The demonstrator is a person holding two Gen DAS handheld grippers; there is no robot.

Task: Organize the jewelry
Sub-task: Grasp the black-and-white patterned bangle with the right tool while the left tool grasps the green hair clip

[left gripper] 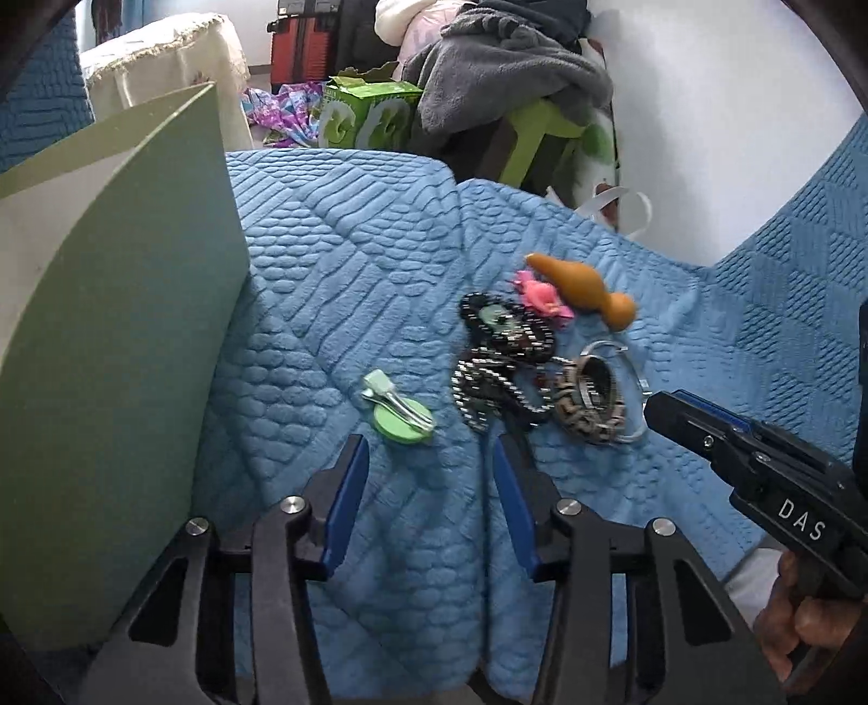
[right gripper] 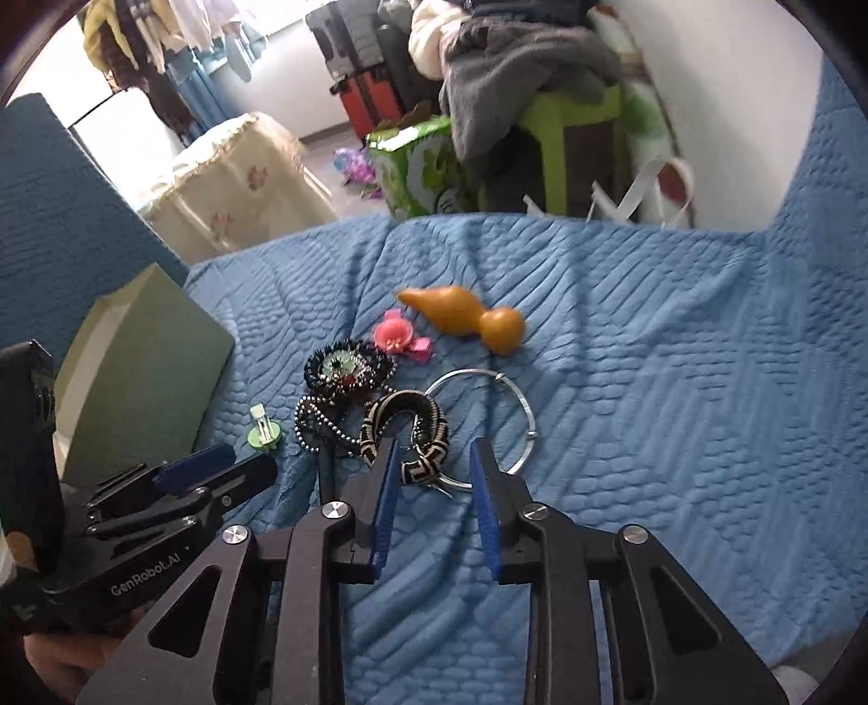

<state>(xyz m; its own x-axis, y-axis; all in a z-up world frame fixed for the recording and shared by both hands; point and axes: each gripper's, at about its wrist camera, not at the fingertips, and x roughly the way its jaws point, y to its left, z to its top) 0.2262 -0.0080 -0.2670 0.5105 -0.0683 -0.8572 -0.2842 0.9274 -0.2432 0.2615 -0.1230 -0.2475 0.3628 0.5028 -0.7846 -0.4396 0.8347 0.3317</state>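
- While I hover both tools over the blue quilted cover (left gripper: 336, 260), the green box lid (left gripper: 119, 347) stands at its left.
- My left gripper (left gripper: 428, 450) is half open, empty, near the green hair clip (left gripper: 401, 412).
- My right gripper (right gripper: 434, 461) is narrowly parted, gripping nothing, just above the patterned bracelet (right gripper: 404, 428) and silver bangle (right gripper: 521, 401).

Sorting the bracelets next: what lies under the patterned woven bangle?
The patterned woven bangle lies across a thin silver ring bangle, which rests on the blue quilted cover. The ring's stretch beneath the woven one is covered, and any clasp there cannot be seen.

a lived-in bedroom at home: blue quilted bedspread (right gripper: 624, 379), heaped clothes (right gripper: 521, 59), red suitcase (left gripper: 301, 54), hanging garments (right gripper: 146, 49).
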